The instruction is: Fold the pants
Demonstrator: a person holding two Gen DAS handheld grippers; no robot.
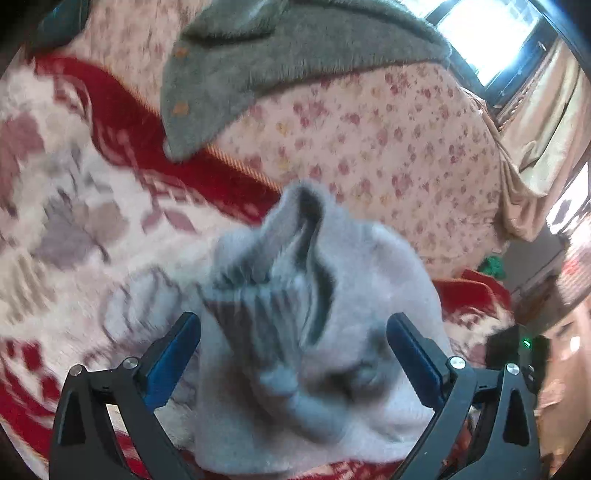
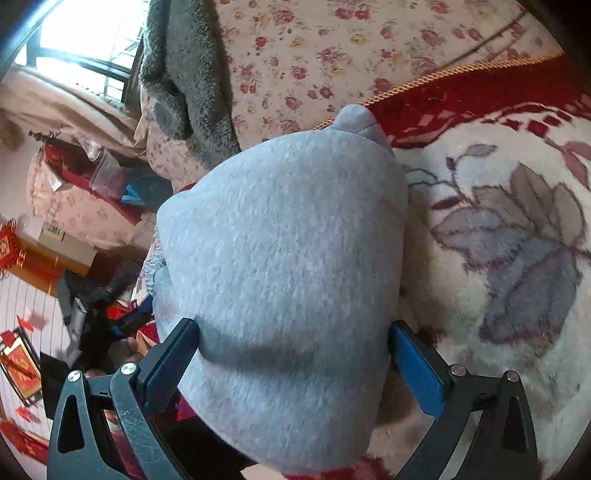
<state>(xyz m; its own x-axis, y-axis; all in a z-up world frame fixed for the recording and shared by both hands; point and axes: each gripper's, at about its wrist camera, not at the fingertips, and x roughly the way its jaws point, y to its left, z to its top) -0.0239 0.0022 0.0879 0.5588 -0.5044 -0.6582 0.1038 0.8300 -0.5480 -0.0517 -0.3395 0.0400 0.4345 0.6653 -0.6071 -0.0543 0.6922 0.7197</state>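
Light grey fleece pants [image 1: 351,280] lie bunched on a red and white blanket, with a ribbed band [image 1: 258,295] puckered up in the left wrist view. My left gripper [image 1: 293,332] stands open over this bunch, its blue pads wide apart with cloth lying between them. In the right wrist view the pants [image 2: 280,240] form a smooth rounded mound. My right gripper [image 2: 293,339] is open too, its fingers straddling the mound's near end; the cloth fills the gap but the pads do not pinch it.
A dark grey fuzzy garment [image 1: 258,74] with buttons lies beyond on a floral sheet [image 1: 388,147]. The leaf-patterned blanket [image 2: 517,240] spreads to the side. A bright window [image 1: 487,33] and curtain stand behind; cluttered furniture [image 2: 74,221] lines the bed's edge.
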